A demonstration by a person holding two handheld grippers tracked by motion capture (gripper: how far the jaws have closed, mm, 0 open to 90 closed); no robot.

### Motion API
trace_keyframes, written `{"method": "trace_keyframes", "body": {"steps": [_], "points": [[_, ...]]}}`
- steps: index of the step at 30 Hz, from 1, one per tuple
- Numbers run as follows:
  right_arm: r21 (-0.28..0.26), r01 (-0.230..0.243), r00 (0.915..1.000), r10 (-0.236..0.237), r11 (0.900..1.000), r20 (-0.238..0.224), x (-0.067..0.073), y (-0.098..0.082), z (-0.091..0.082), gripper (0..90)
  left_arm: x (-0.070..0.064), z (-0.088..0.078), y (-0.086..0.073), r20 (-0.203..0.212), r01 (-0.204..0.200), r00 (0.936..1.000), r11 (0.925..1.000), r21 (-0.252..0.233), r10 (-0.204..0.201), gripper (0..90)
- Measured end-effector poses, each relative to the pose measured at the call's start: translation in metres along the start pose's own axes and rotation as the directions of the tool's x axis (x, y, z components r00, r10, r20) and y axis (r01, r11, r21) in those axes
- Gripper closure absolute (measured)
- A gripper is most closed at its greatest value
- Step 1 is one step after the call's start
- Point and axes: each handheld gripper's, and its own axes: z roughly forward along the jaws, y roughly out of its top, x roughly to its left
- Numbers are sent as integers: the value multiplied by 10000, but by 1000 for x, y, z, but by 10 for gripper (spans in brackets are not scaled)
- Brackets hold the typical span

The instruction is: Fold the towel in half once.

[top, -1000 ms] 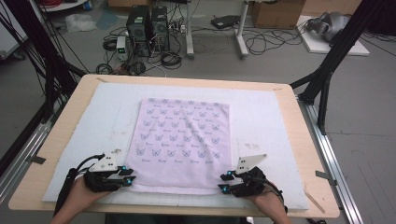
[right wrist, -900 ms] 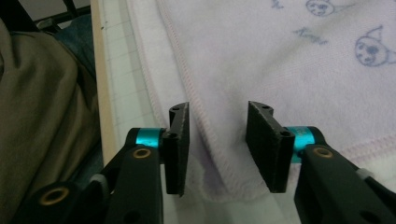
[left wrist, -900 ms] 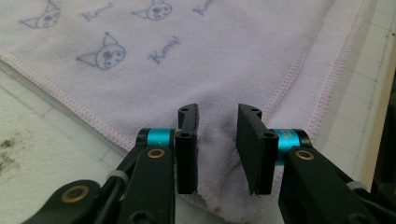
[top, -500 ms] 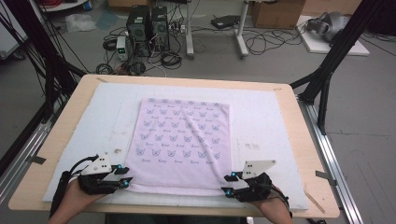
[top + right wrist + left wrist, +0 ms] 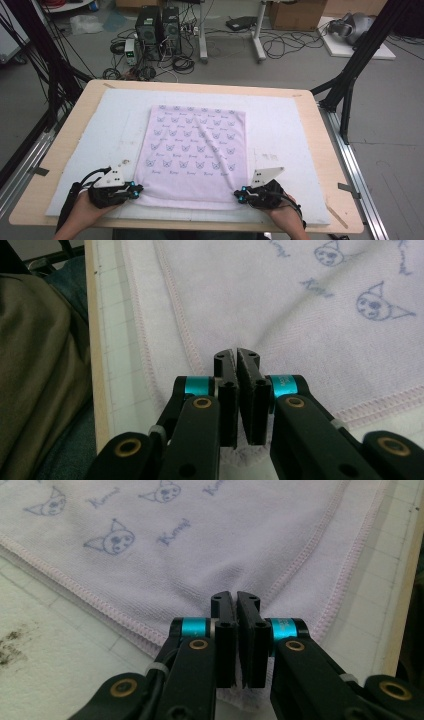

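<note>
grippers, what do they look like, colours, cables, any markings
Both are alike. The left gripper and right gripper have black bodies, flat black fingers, turquoise metal collars and brass-coloured pivot screws. In the high view each carries a pale grey three-cornered plate with small holes, and a black cable trails back along the forearm.

Both hands low at my edge of table (image 5: 60, 210), forearms coming in from below. Left gripper (image 5: 136, 188) points inward, toward right one. Right gripper (image 5: 239, 195) mirrors it, pointing back. Jaws on both just closed, pads pressed together, pinching cloth (image 5: 195, 150) at its near corners. Grey plates on top, cables trailing back past wrists.
</note>
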Motion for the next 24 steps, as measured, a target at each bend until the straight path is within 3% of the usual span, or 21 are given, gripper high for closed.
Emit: {"method": "trace_keyframes", "body": {"steps": [4,8,10,12,14,15,16,18,20,24], "points": [[-498,-115,9999,121,9987,100,0,3,-10,879,0,-13,6,-45,-5,10000,9989,-463,3,866],[-933,118,9996,-95,9956,251,7,13,-26,880,-5,-30,13,-65,-112,9999,9962,-863,107,867],[-1006,235,9995,-215,9947,212,13,15,-32,879,-9,-33,10,69,-208,9997,9966,-800,215,865],[-832,186,9997,-199,9964,-145,17,12,-32,875,-11,-28,4,294,-113,9995,9982,-597,131,833],[-534,150,9994,-167,9985,-313,20,5,-26,853,-11,-20,-2,404,67,9992,9996,-276,-56,735],[-488,50,9993,-68,9988,-359,19,1,-23,799,-11,-17,-3,400,110,9991,9997,-202,-102,668],[-565,-61,9993,40,9984,-376,17,0,-22,772,-11,-14,-4,437,160,9989,9997,-181,-152,662],[-644,-281,9988,254,9975,-420,15,-2,-19,722,-11,-9,-4,393,24,9992,10000,77,-27,671],[-399,-241,9988,223,9989,-441,13,-2,-15,701,-10,-6,-5,465,1,9989,9999,125,-7,724],[-74,-281,9988,278,9996,-391,12,-8,-7,752,-11,-3,-8,519,17,9986,9999,112,-22,864]]}}
